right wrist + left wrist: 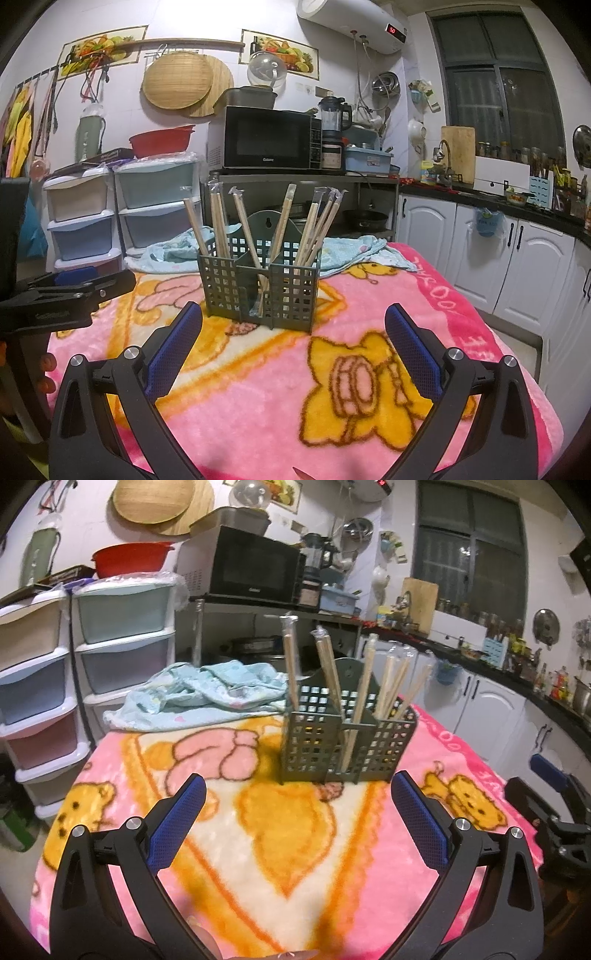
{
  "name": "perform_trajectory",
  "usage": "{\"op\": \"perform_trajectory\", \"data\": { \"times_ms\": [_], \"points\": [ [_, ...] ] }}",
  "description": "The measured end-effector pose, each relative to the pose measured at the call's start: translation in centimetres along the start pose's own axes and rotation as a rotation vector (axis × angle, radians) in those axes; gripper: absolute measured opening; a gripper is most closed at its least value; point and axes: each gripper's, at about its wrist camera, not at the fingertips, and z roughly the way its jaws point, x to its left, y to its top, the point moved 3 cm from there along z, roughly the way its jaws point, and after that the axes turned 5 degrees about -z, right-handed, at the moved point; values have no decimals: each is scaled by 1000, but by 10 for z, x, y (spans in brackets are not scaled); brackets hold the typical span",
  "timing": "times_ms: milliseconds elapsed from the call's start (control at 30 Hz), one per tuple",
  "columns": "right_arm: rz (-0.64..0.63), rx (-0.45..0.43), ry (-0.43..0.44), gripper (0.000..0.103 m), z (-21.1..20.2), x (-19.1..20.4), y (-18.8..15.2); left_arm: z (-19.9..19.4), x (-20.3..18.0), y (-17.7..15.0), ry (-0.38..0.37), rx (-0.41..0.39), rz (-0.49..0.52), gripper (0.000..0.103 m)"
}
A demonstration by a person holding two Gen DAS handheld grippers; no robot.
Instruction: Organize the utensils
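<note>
A dark green slotted utensil holder (347,746) (258,284) stands upright on the pink cartoon blanket (277,842) (280,387). Several plastic-wrapped pairs of wooden chopsticks (364,686) (284,218) lean in its compartments. My left gripper (297,786) is open just in front of the holder, with nothing between its blue-padded fingers. My right gripper (293,317) is also open and empty, hovering short of the holder. In the left wrist view the right gripper (550,779) shows at the right edge. In the right wrist view the left gripper (77,284) shows at the left edge.
A crumpled light blue cloth (207,690) (354,247) lies on the table behind the holder. Plastic drawer units (122,635) (155,206) stand to the left. A microwave (266,136) sits on a metal shelf behind. White cabinets (524,258) run along the right.
</note>
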Motion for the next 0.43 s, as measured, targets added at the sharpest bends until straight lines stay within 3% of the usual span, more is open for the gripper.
{"op": "perform_trajectory", "data": {
  "times_ms": [267, 333, 433],
  "points": [
    [29, 16, -51, 96, 8, -21, 3, 16, 22, 10, 38, 39, -32, 92],
    [57, 58, -81, 96, 20, -42, 3, 35, 44, 19, 112, 88, -38, 92],
    [126, 239, -161, 96, 62, -97, -8, 71, 93, 34, 258, 143, -60, 92]
  ]
}}
